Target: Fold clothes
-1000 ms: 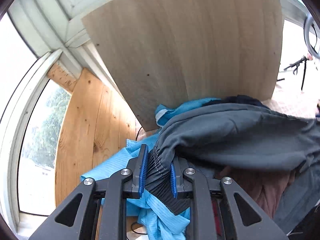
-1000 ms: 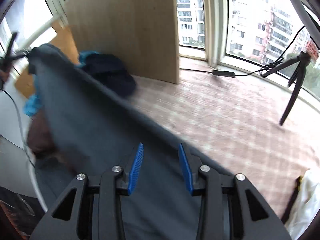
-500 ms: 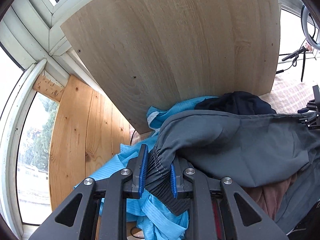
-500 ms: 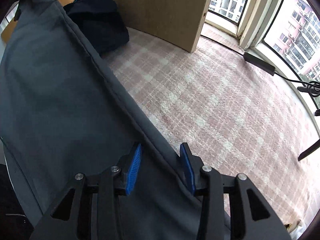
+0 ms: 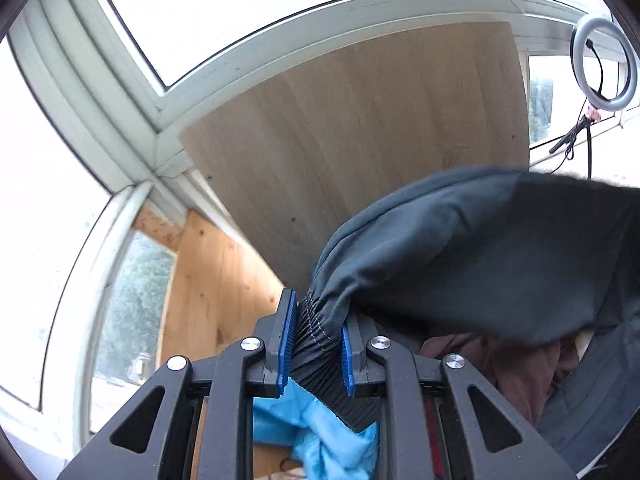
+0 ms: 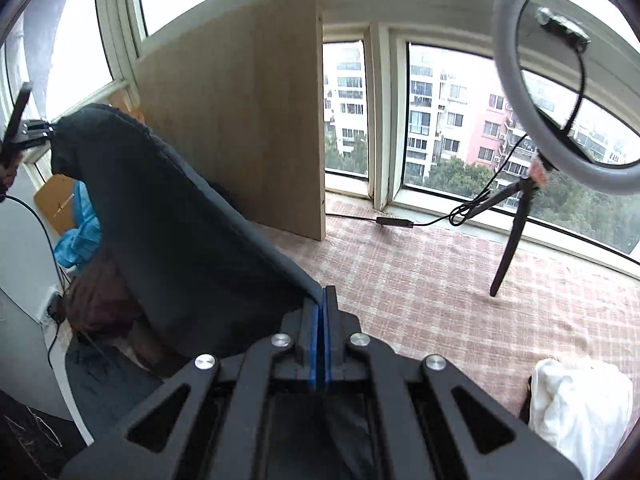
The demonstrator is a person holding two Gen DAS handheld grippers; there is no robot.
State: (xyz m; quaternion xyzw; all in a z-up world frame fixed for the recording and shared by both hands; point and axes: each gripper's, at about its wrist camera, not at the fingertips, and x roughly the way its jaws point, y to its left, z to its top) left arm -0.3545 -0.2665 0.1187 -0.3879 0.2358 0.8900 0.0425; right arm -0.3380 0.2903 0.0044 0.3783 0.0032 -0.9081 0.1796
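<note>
A dark grey garment [image 5: 480, 248] with a pleated elastic waistband hangs in the air, stretched between both grippers. My left gripper [image 5: 316, 312] is shut on the waistband. My right gripper [image 6: 323, 304] is shut on the garment's edge [image 6: 180, 216], its blue pads pressed together. In the right wrist view the left gripper [image 6: 30, 130] shows far left, holding the garment's top corner. Under the garment lie a light blue cloth [image 5: 320, 436] and a maroon one [image 5: 500, 364].
A tall wooden board [image 6: 248, 128] leans against the window. A checked pink cloth [image 6: 440, 280] covers the surface. A ring light on a tripod [image 6: 520, 200] stands at the right with a cable. A white cloth [image 6: 576, 412] lies bottom right.
My right gripper has shut on the garment's edge. Both grippers have lifted the garment up off the pile, and it now hangs between them.
</note>
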